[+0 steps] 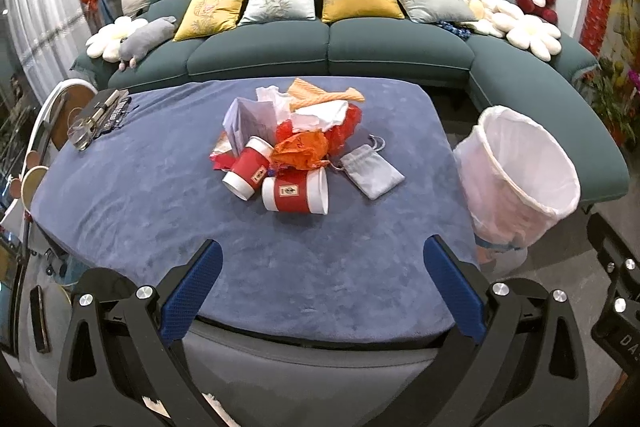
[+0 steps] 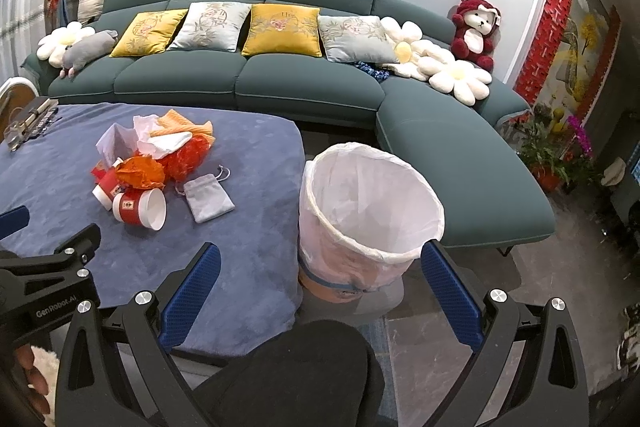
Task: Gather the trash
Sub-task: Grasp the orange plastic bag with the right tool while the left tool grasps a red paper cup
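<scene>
Blue-velvet-covered bench (image 1: 160, 211) is carrying a heap of red paper cups and crumpled wrappers (image 1: 288, 155) at twelve o'clock from the wide, empty left tongs (image 1: 322, 283), nearer than the equally wide right tongs (image 2: 320, 287), which are facing the white-lined bin (image 2: 368, 211).

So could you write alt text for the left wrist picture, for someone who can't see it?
A pile of trash, with red paper cups, crumpled orange plastic and white paper, sits mid-way on a blue-covered table. The open left gripper hovers empty at the near edge. A white-lined bin stands right of the table, a green sofa behind.
</scene>
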Demonstrator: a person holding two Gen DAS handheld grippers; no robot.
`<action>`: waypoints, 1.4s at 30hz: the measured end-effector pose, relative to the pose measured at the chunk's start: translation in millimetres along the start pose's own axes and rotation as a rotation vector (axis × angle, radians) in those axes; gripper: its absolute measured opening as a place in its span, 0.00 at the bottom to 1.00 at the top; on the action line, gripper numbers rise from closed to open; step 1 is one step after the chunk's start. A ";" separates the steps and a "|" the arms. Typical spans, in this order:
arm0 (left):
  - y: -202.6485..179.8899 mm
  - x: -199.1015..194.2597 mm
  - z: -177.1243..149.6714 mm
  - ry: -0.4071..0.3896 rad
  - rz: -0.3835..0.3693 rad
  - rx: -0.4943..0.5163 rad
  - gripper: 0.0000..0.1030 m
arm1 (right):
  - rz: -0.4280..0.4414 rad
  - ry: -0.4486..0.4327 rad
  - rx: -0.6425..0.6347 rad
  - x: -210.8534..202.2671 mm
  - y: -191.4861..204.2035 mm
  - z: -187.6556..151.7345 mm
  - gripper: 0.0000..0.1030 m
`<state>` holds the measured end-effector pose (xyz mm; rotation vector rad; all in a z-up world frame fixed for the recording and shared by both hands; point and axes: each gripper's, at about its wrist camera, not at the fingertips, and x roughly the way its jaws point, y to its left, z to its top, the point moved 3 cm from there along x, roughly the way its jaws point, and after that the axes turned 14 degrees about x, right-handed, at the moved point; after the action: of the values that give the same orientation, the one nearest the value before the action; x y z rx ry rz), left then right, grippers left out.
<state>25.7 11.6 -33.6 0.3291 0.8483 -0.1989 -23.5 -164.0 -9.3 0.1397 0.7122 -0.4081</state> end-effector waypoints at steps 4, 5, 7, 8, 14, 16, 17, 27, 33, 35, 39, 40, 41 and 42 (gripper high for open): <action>2.6 3.3 3.6 -0.013 0.006 0.006 0.93 | -0.007 -0.014 0.005 4.3 4.5 3.2 0.93; 3.4 4.7 4.2 -0.019 0.001 0.005 0.93 | -0.009 -0.013 0.009 6.1 5.6 3.6 0.93; 5.3 8.7 3.0 -0.015 -0.016 0.001 0.93 | -0.011 -0.007 0.019 11.3 8.0 3.1 0.93; 7.0 12.3 2.3 -0.012 -0.031 -0.004 0.93 | -0.013 -0.005 0.023 13.3 9.5 3.0 0.93; 25.6 30.9 -2.1 -0.006 -0.029 -0.009 0.93 | -0.016 0.018 0.026 27.1 27.5 3.3 0.93; 37.4 38.4 -3.3 0.005 -0.035 -0.032 0.93 | -0.006 0.020 0.015 31.6 40.8 5.2 0.93; 45.8 43.4 -4.1 0.007 -0.035 -0.049 0.93 | -0.002 0.020 0.008 32.9 46.1 5.7 0.93; 115.3 80.0 -13.0 0.032 0.030 -0.066 0.93 | 0.109 0.056 -0.070 62.9 146.7 19.6 0.93; 147.4 105.5 -19.2 0.072 0.040 -0.045 0.93 | 0.184 0.103 -0.046 91.9 204.0 27.7 0.93; 155.5 115.0 -20.5 0.085 0.025 -0.045 0.93 | 0.204 0.130 -0.031 105.8 223.4 28.0 0.92; 171.4 134.8 -23.2 0.101 0.028 -0.029 0.93 | 0.214 0.161 -0.023 127.9 250.3 25.7 0.90; 175.1 138.8 -23.3 0.103 0.030 -0.029 0.93 | 0.216 0.176 -0.019 134.2 256.4 24.3 0.88; 179.6 144.0 -23.6 0.105 0.026 -0.029 0.93 | 0.219 0.185 -0.016 140.1 260.0 22.7 0.85; 182.9 147.7 -23.6 0.107 0.025 -0.030 0.93 | 0.221 0.199 -0.014 147.4 265.7 20.4 0.84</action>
<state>159.8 184.3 -123.1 0.3241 0.9515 -0.1464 198.1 26.6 -94.7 0.2457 0.8853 -0.1791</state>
